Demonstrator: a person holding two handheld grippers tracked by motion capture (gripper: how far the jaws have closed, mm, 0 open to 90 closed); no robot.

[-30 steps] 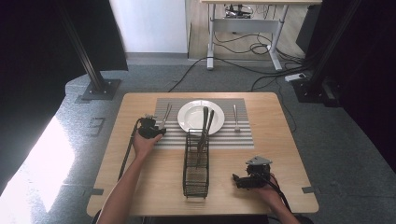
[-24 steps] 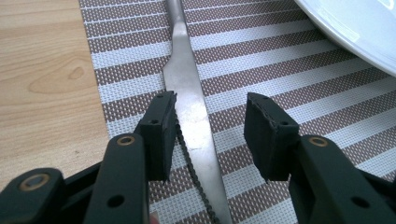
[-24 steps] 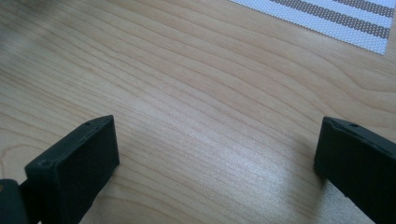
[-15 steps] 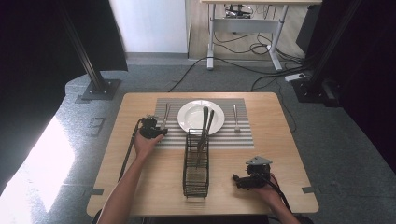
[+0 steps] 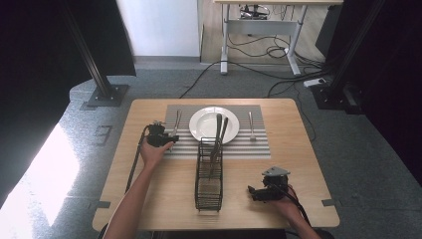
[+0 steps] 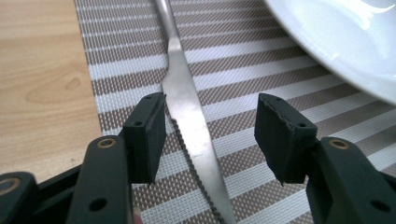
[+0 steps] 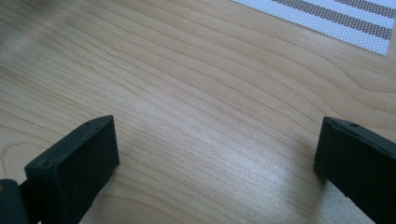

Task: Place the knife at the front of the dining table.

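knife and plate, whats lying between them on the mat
Nothing: in the left gripper view, bare striped placemat separates the knife from the plate.

1 knife (image 6: 189, 109), 1 fork (image 5: 251, 124), 1 plate (image 5: 201, 124), 1 wire rack (image 5: 209, 191) w/ 2 utensils (image 5: 219, 134), 1 placemat (image 5: 249, 147).

You had a white plate (image 5: 209, 127) centred on the striped placemat (image 5: 259, 142), with a fork (image 5: 252, 125) lying on the mat just to its right. A black wire caddy (image 5: 209, 186) stood on the wooden table (image 5: 308, 164), holding upright utensils (image 5: 218, 139).
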